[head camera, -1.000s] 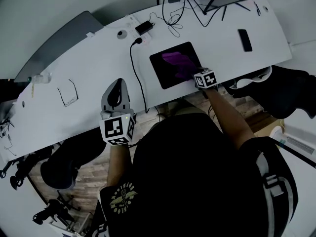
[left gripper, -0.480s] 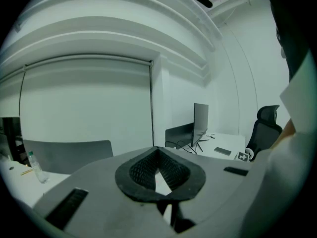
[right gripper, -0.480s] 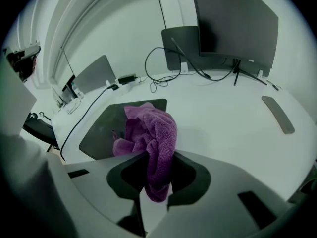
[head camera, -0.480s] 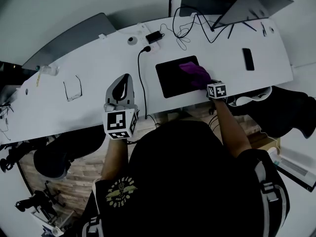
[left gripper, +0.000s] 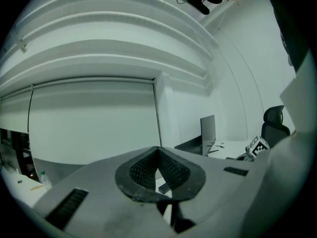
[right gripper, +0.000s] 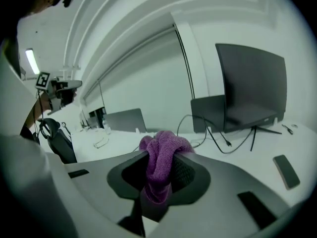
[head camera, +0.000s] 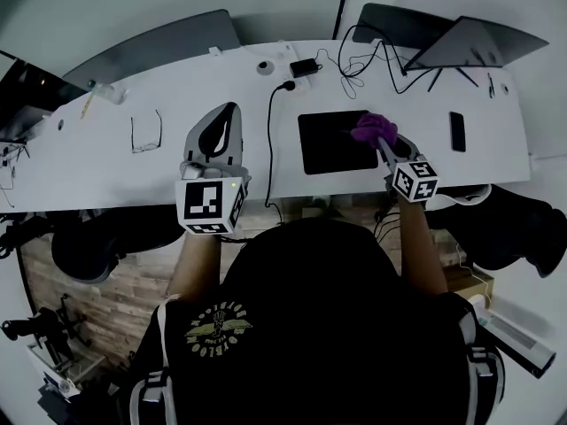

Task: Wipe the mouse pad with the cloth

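The black mouse pad (head camera: 335, 142) lies on the white desk (head camera: 115, 171) near its front edge. A bunched purple cloth (head camera: 373, 128) sits at the pad's right edge, and my right gripper (head camera: 381, 138) is shut on it. In the right gripper view the cloth (right gripper: 163, 145) bulges up between the jaws of that gripper (right gripper: 159, 170). Whether the cloth touches the pad I cannot tell. My left gripper (head camera: 228, 113) hovers over the desk well left of the pad. In the left gripper view this gripper (left gripper: 158, 150) is shut with nothing in it.
Eyeglasses (head camera: 146, 131) lie at the left. A black cable (head camera: 269, 140) runs between left gripper and pad, up to a power adapter (head camera: 306, 66). A phone (head camera: 457, 131) lies right of the pad. A laptop on a stand (head camera: 469, 41) and tangled cables (head camera: 359, 63) stand at the back.
My right gripper has drawn the cloth from the middle of the pad to its right edge. The left gripper has stayed over the desk.
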A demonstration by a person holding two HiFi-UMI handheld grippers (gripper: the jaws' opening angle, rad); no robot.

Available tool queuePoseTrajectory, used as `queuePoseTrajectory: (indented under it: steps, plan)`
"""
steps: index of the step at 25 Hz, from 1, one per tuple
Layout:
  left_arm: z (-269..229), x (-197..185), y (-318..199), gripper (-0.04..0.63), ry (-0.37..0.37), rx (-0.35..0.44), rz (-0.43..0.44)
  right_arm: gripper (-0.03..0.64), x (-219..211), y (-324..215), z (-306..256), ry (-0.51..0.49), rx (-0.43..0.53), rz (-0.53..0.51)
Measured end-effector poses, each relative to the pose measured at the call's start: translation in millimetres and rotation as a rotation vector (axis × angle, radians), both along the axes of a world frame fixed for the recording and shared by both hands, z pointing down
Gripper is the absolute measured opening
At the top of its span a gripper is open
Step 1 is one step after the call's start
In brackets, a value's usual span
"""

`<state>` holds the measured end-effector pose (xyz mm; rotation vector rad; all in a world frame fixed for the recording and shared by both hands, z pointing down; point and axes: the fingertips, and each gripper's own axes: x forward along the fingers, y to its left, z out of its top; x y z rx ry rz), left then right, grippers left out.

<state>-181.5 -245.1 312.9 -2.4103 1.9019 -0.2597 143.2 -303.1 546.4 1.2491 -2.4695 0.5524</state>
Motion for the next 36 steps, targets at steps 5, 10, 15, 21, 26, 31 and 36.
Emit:
queuePoseTrajectory:
  steps: [5, 10, 15, 21, 26, 31, 36]
  plan:
    - [-18, 1, 15, 0.002, -0.008, 0.033, 0.011, 0.083, -23, 14, -89, -0.069, 0.18, -0.046]
    - [-32, 8, 30, 0.002, -0.011, 0.057, 0.041, 0.081, -41, 38, -169, -0.081, 0.338, -0.075]
    - [-43, 15, 44, 0.002, -0.02, 0.077, 0.073, 0.08, -51, 63, -225, -0.104, 0.43, -0.079]
    - [-47, 23, 62, 0.002, -0.008, 0.094, 0.109, 0.08, -59, 83, -257, -0.102, 0.488, -0.063]
    - [-36, 19, 74, 0.002, 0.005, 0.072, 0.111, 0.08, -61, 101, -258, -0.087, 0.481, -0.04]
    - [-37, 17, 79, 0.002, 0.018, 0.084, 0.12, 0.08, -53, 117, -251, -0.099, 0.46, -0.01]
    - [-40, 10, 83, 0.002, 0.03, 0.099, 0.117, 0.08, -55, 121, -250, -0.093, 0.454, -0.009]
